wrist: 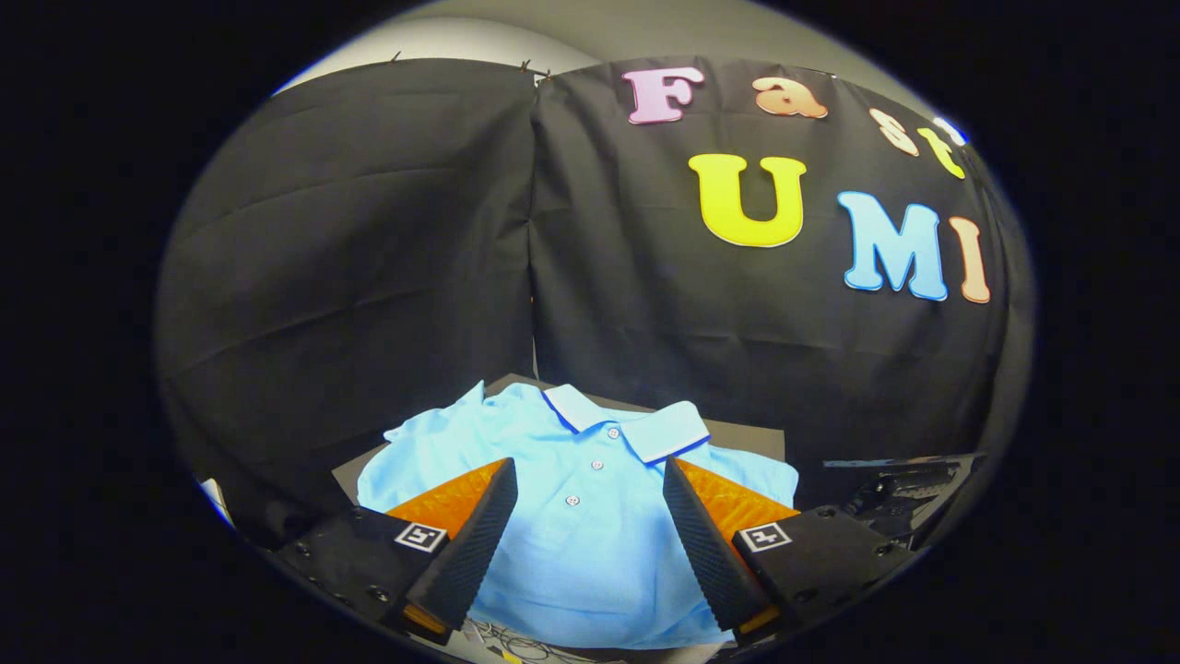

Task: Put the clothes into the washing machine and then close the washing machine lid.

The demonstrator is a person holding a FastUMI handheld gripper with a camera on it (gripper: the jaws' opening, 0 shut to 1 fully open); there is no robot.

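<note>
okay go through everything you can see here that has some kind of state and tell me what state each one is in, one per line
gripper: open, fingers spread wide, holding nothing, poised above the shirt.
polo shirt: light blue, lying flat and face up on the dark surface, spread out, collar folded down, placket buttoned, not yet picked up.
dark surface: under the shirt, mostly covered by it.

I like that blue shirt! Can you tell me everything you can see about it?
The shirt is a light blue polo of soft cloth with a paler collar edged in dark blue and three small buttons down its front. It lies spread flat, front up, slightly rumpled, on a dark surface. The gripper hangs open above it, one finger on each side of the buttons.
</note>
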